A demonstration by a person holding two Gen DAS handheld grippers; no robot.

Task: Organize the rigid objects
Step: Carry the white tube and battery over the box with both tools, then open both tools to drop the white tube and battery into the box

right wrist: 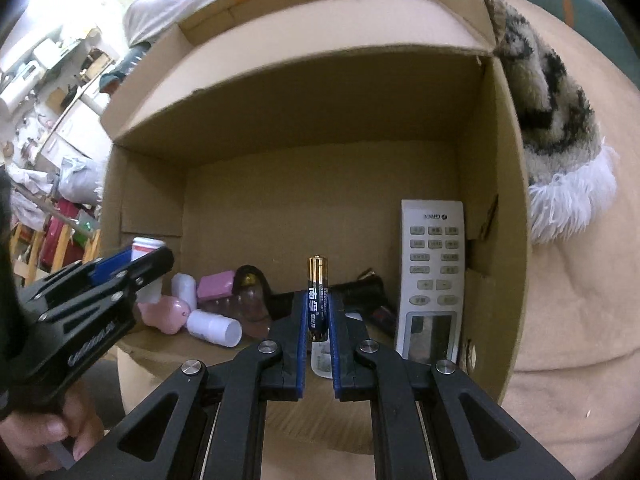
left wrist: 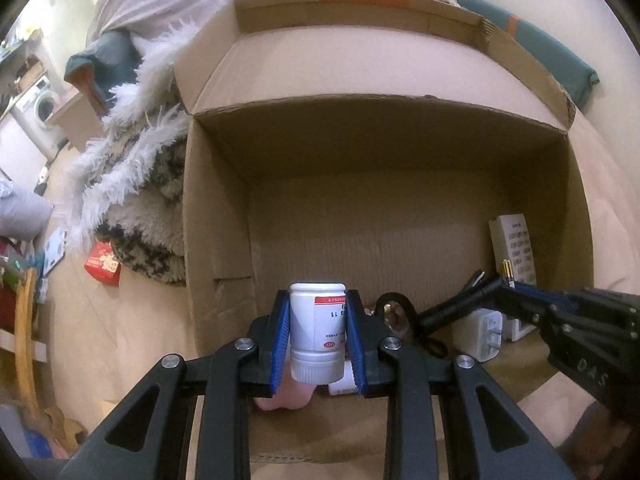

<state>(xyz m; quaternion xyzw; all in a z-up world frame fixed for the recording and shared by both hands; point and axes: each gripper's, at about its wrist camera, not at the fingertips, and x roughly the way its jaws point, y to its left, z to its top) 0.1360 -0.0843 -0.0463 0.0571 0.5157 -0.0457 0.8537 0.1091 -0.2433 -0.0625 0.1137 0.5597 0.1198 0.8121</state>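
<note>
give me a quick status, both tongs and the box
Left tongs shut on white bottle. Right tongs shut on battery. Both over open cardboard box; remote and small items already inside. Nothing blocking.

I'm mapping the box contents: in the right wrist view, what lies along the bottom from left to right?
Left gripper → pink toy → white bottle lying down → battery in the right gripper → remote control.

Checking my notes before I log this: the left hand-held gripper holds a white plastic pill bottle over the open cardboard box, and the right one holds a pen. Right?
Not quite. The right hand-held gripper is shut on a slim black-and-gold battery, not a pen, as the right wrist view shows. The rest stands: the left hand-held gripper holds the white plastic pill bottle over the open cardboard box.
</note>
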